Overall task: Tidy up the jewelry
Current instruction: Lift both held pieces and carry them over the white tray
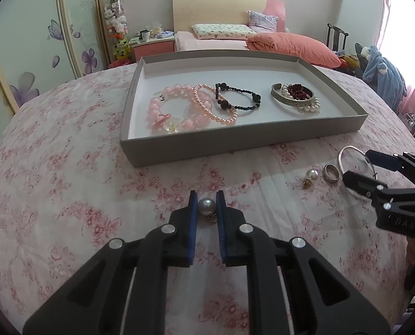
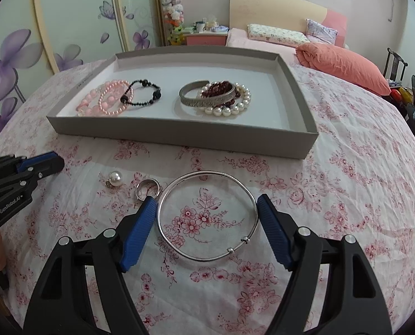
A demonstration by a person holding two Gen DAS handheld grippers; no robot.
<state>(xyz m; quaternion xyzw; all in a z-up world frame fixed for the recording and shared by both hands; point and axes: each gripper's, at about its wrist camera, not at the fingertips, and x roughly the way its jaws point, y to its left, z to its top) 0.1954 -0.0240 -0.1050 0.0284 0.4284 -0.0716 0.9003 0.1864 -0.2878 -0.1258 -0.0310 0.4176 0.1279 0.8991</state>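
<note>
Grey pearl earring [image 1: 206,205] on floral cloth, clamped betw. left tongs [image 1: 206,206]. Right tongs [image 2: 206,209] apart, straddling thin silver bangle [image 2: 207,215], pads close to its rim. Beyond: white pearl earring [image 2: 115,178], ring [image 2: 148,189], then grey tray [image 2: 179,139] w/ bracelets.

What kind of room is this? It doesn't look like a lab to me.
Almost certainly a home bedroom: a bed with pillows stands at the back, a pink bedside cabinet sits next to it, and a wardrobe with painted flowers lines the wall.
</note>
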